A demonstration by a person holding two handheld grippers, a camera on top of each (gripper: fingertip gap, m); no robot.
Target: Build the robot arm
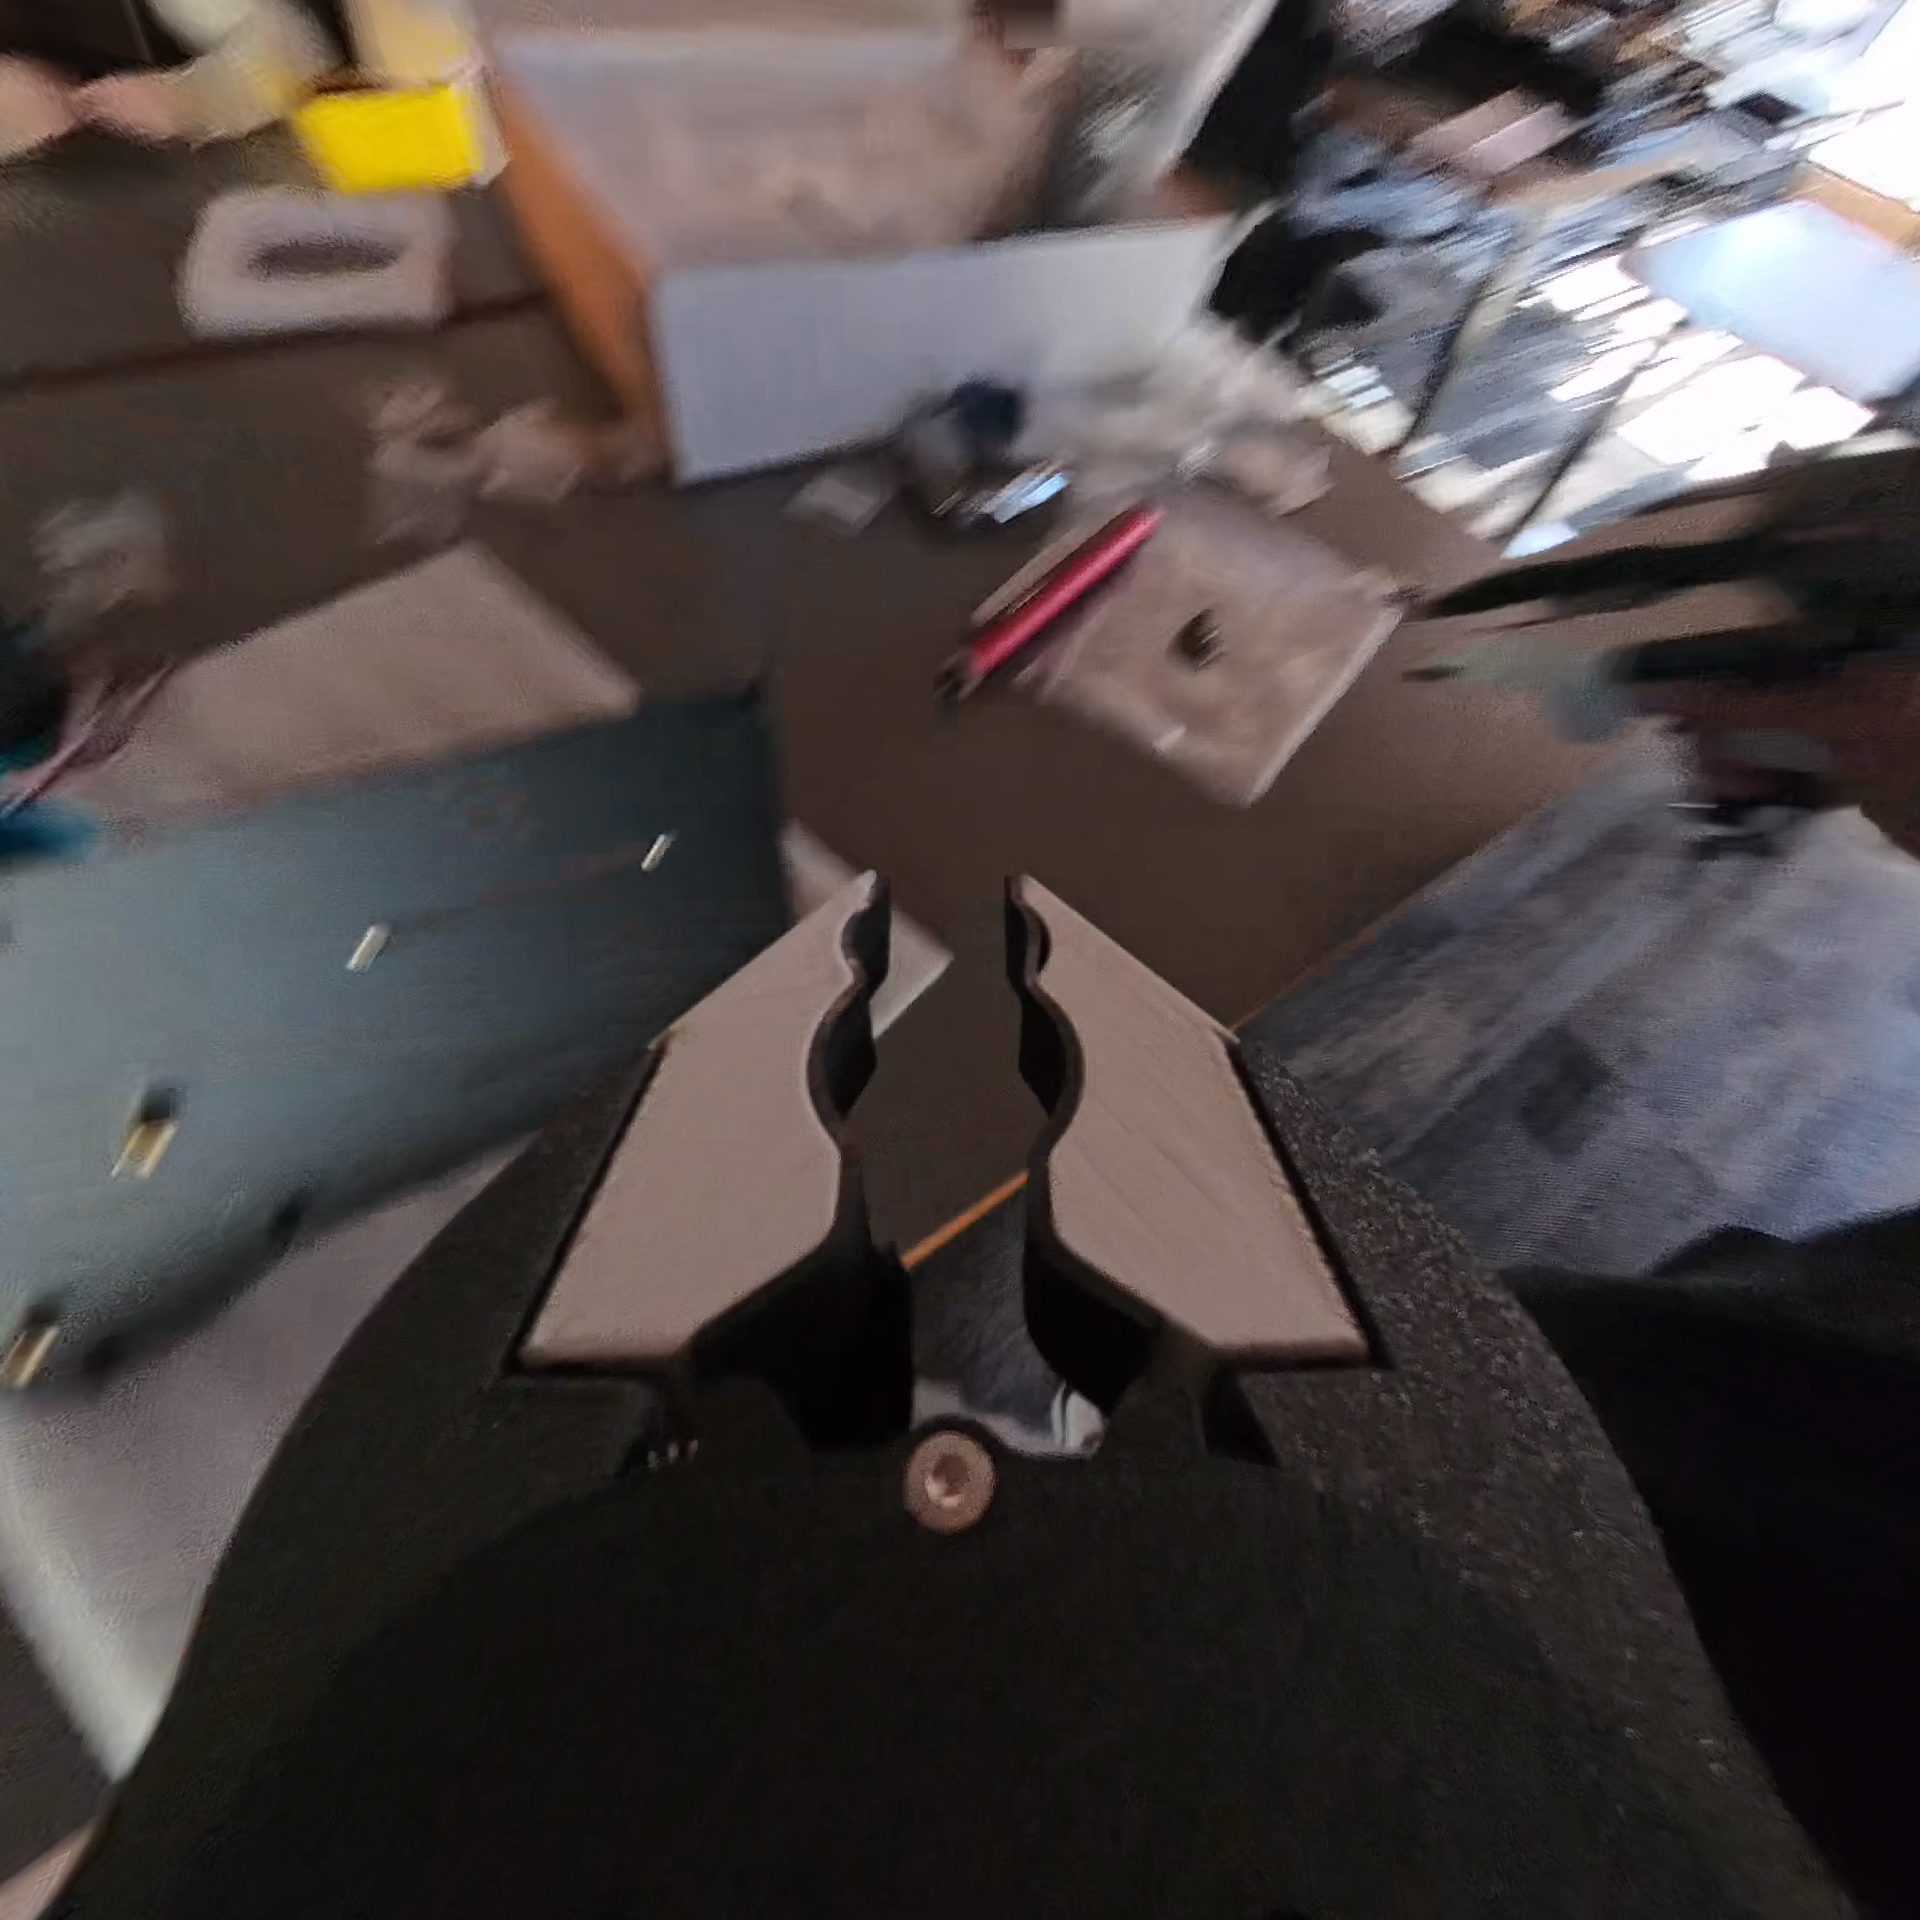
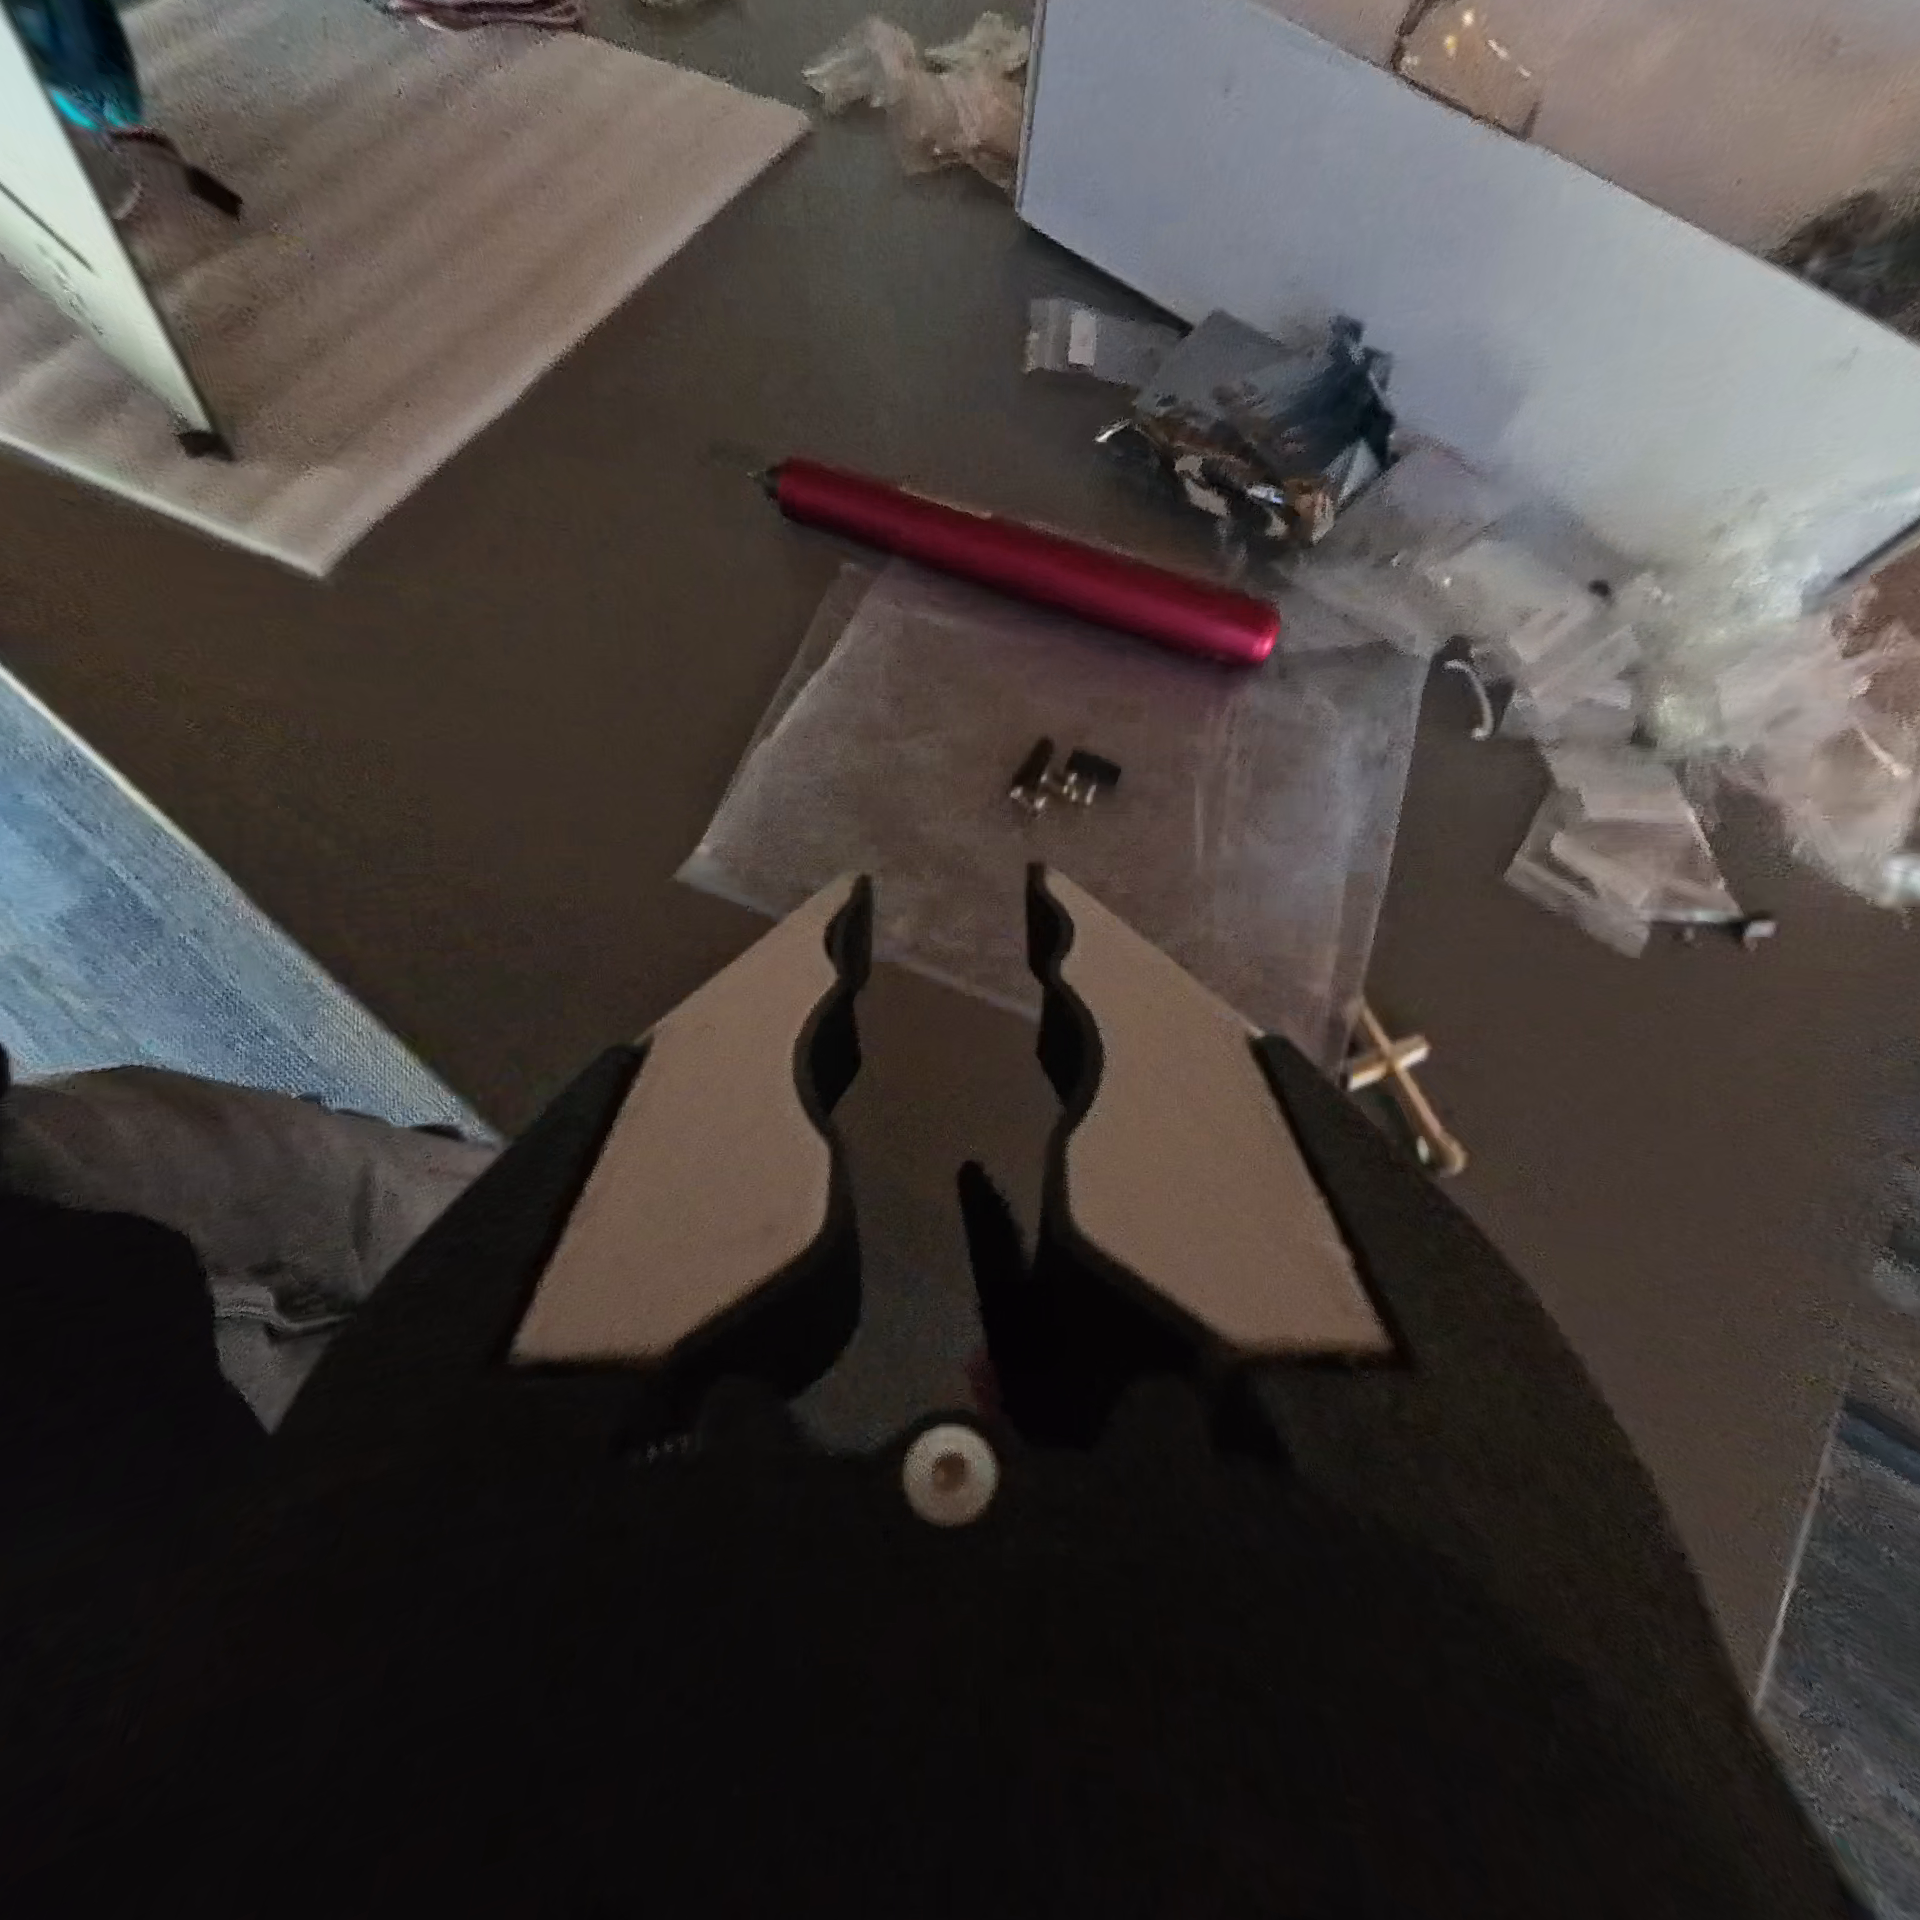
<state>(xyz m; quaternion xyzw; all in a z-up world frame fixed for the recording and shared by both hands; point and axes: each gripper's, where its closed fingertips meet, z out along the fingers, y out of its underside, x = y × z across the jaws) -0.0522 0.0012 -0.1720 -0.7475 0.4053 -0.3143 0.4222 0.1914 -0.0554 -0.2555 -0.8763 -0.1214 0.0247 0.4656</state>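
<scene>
My left gripper (image 1: 948, 883) is open and empty, held above the brown table (image 1: 1039, 831); the left wrist view is blurred. A dark blue panel (image 1: 395, 997) with small metal studs lies just to its left. My right gripper (image 2: 945, 883) is open and empty, low over the near edge of a clear plastic bag (image 2: 1091, 821). A few small metal screws (image 2: 1060, 777) lie on that bag just ahead of the tips. A red cylindrical tool (image 2: 1023, 561) lies across the bag's far edge; it also shows in the left wrist view (image 1: 1060, 603).
A white box (image 2: 1455, 270) stands behind the tool, with a small dark part (image 2: 1268, 436) before it. Crumpled clear bags (image 2: 1683, 707) lie at right, a light mat (image 2: 395, 281) at left, a brass-coloured piece (image 2: 1403, 1081) near the bag. A yellow box (image 1: 390, 135) sits far back.
</scene>
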